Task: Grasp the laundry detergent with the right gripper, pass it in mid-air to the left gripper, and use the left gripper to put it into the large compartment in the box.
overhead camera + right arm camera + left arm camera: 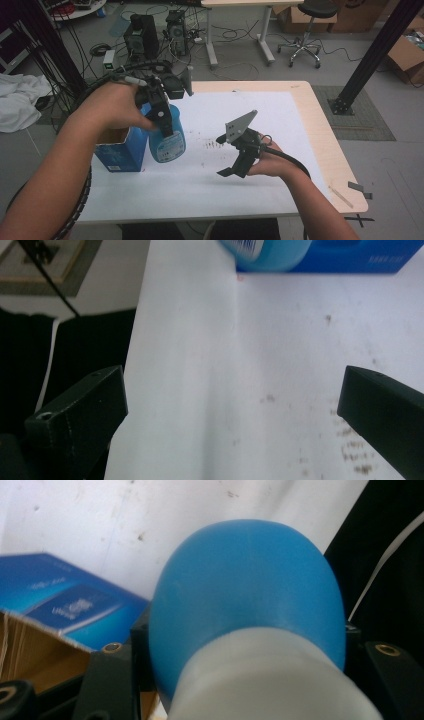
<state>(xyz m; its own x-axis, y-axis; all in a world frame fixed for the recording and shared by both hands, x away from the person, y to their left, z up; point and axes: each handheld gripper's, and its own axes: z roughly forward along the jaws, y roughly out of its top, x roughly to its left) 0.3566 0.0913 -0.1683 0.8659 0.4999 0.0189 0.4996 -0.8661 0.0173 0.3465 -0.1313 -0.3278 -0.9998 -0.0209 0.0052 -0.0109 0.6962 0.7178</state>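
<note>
The right gripper (239, 156), low and right of centre in the high view, has its jaws spread wide with nothing between them; in the right gripper view only the stained white sheet (280, 365) lies between the two black jaws. The left gripper (161, 116), left of centre in the high view, is clamped on the neck of a blue bottle (167, 140), which hangs tilted from the jaws above the sheet. In the left gripper view the blue bottle's shoulder (245, 595) bulges up between the jaws. Just beside the bottle, toward the left edge of the frame, stands an open blue carton (120, 150) with its brown inside showing.

The table (320, 135) is pale wood, most of its top covered by the white sheet, which carries a patch of small dark marks near the middle. A thin stick and a small dark piece lie at the table's lower right corner.

Beyond the table, the grey floor (240, 70) is strewn with cables. Two dark computer towers (142, 35) stand at the upper left, a white desk's legs at top centre, a wheeled stool (307, 30) at upper right, and cardboard boxes (407, 57) at the right edge. White cloth (20, 100) lies at the left edge.
</note>
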